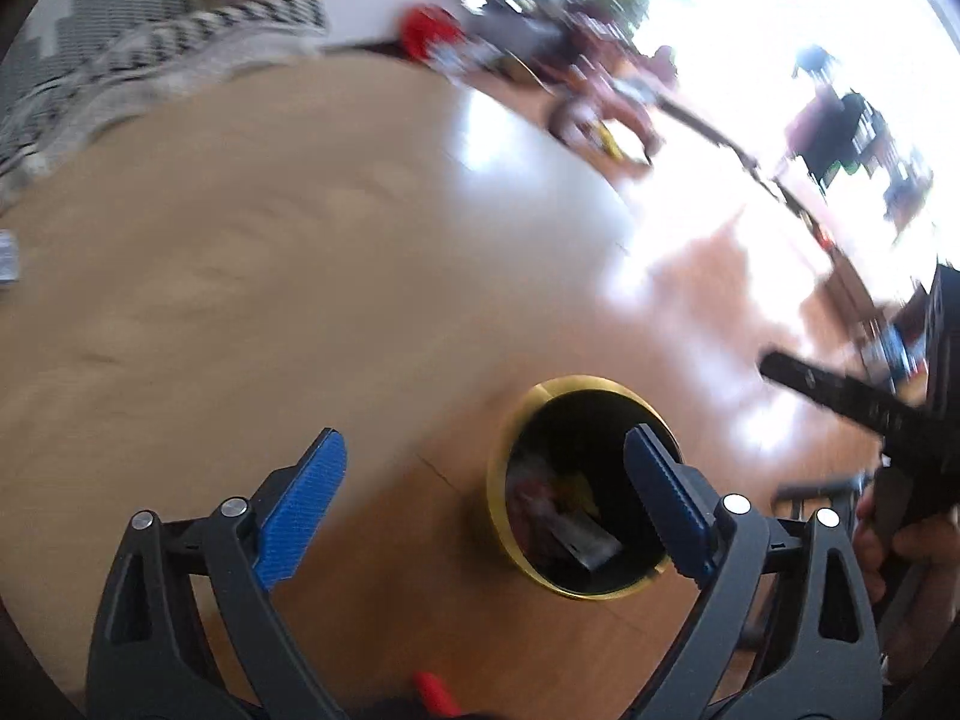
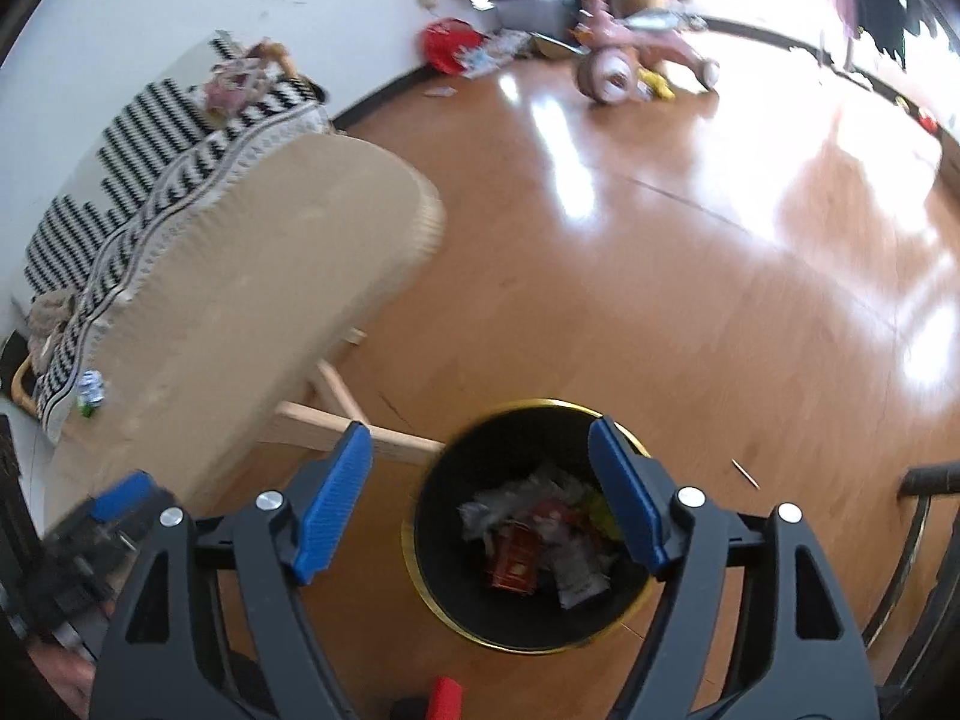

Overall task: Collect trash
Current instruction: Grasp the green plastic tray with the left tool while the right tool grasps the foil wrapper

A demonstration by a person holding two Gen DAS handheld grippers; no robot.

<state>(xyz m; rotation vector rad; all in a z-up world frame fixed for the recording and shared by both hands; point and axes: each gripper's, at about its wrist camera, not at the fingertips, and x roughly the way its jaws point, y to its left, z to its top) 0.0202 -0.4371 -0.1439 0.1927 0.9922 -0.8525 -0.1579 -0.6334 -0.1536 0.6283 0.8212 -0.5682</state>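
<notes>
A black bin with a gold rim stands on the wooden floor, holding crumpled wrappers and a red packet. My right gripper hangs above it, open, with nothing between its blue pads. In the left wrist view the same bin shows past the table's edge. My left gripper is open and empty, over the light wooden table. A small crumpled wrapper lies on the table's left side, seen in the right wrist view.
A black-and-white striped cloth covers the table's far end. A pink tricycle and a red item stand by the far wall. A dark chair frame is at the right. A hand holds the other gripper.
</notes>
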